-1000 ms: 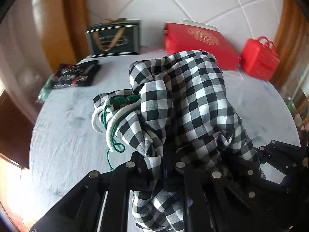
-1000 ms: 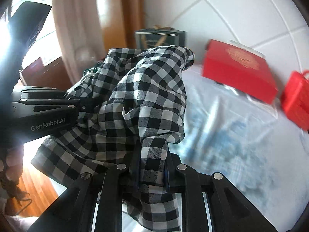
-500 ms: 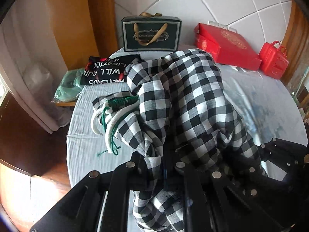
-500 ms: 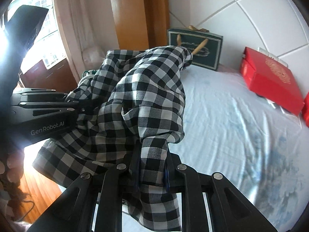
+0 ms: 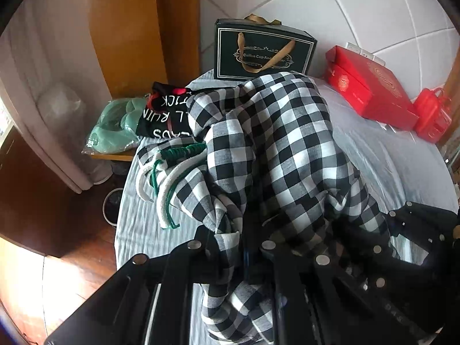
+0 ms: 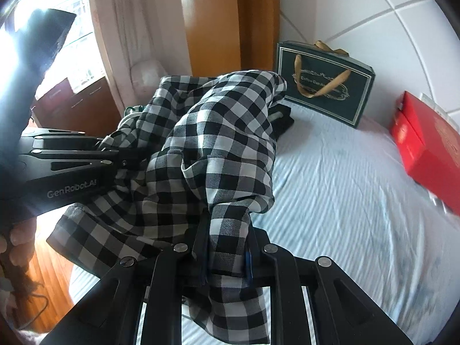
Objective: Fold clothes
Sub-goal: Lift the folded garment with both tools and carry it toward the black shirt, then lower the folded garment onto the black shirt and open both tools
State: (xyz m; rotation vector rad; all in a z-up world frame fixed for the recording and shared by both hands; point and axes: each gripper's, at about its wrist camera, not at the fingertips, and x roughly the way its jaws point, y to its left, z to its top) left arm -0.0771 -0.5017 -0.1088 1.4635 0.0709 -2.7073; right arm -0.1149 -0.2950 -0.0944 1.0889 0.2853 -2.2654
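Both grippers, left gripper [image 5: 241, 247] and right gripper [image 6: 225, 244], clamp the black-and-white checked cotton garment [image 6: 218, 149] bunched mid-frame above the pale blue sheet [image 6: 345, 201], so we judge spreading it flat matters before creasing.

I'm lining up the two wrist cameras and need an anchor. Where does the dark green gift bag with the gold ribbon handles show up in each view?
Left wrist: the green gift bag stands top centre, against the tiled wall, behind the checkered garment.
Right wrist: the bag sits upper right of centre, just right of the garment's raised edge.
Shared landmark: the red box, to the bag's right in both.
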